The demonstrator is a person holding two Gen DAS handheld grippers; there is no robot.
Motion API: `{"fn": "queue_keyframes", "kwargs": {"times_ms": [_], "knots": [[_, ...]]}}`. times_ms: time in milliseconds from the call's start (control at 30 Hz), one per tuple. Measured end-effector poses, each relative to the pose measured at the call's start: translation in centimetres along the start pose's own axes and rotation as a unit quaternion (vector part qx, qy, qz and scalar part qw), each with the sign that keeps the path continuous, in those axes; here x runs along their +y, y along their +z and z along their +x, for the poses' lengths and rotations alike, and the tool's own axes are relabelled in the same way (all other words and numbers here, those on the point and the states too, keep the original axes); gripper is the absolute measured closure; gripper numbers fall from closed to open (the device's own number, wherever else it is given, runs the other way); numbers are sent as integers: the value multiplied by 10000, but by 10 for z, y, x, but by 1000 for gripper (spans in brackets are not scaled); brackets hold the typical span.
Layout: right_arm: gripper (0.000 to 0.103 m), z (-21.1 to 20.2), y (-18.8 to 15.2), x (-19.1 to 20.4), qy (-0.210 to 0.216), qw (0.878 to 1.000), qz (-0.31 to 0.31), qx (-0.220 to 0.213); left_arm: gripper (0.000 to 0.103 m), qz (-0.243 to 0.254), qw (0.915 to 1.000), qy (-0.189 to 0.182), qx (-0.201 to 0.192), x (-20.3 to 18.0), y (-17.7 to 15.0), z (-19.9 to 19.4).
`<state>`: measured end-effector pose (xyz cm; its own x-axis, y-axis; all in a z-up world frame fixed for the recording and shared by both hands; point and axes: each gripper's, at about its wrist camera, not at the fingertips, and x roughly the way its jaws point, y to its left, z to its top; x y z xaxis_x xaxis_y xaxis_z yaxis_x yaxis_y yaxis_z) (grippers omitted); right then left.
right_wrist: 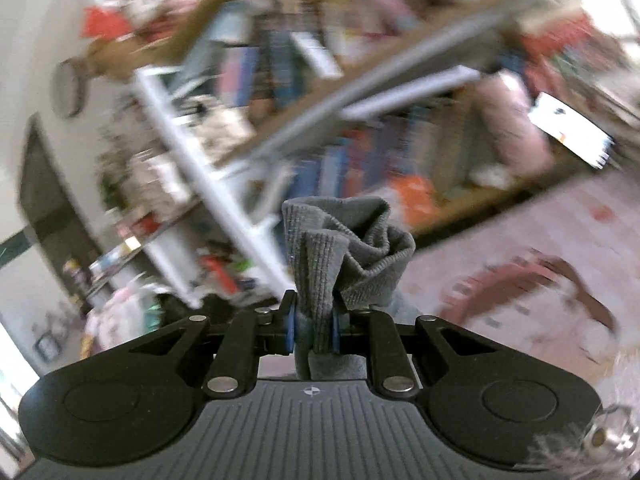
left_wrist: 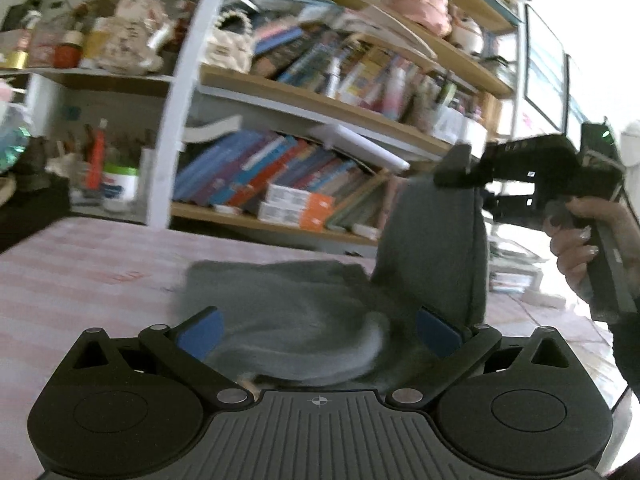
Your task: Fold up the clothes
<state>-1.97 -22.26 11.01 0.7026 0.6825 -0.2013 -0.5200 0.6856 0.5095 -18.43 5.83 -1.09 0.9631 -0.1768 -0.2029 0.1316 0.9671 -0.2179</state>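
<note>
A grey knitted garment [left_wrist: 288, 304] lies on the pink striped cover [left_wrist: 80, 280], and one part of it is lifted upright at the right. My left gripper [left_wrist: 320, 334] is open, low over the garment, and the blue pads [left_wrist: 200, 336] stand wide apart on either side of a grey fold. My right gripper [left_wrist: 456, 178] is held by a hand [left_wrist: 576, 248] and is shut on the raised end. In the right wrist view the ribbed grey cloth [right_wrist: 352, 248] bunches out in front of the right gripper [right_wrist: 314, 322], pinched between its pads.
A tall bookshelf [left_wrist: 320, 104] full of books stands right behind the surface. White shelves with jars and bottles [left_wrist: 100, 176] are at the left. A reddish-brown garment [right_wrist: 540, 284] lies on the cover to the right. A bright window [left_wrist: 548, 64] is at the far right.
</note>
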Motion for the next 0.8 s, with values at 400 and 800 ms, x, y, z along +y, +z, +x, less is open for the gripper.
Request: {"fn": "queue_keyframes", "kwargs": {"times_ms": [400,800], "knots": [[83,84,-101,101,1312,9443,-2227,2038,0,-749,9902,685,-963,53,15,-63],[41,66,-107,89,1960,9358,-1869,2255,0,-904,9912,560,-784,53,19,-51]]}}
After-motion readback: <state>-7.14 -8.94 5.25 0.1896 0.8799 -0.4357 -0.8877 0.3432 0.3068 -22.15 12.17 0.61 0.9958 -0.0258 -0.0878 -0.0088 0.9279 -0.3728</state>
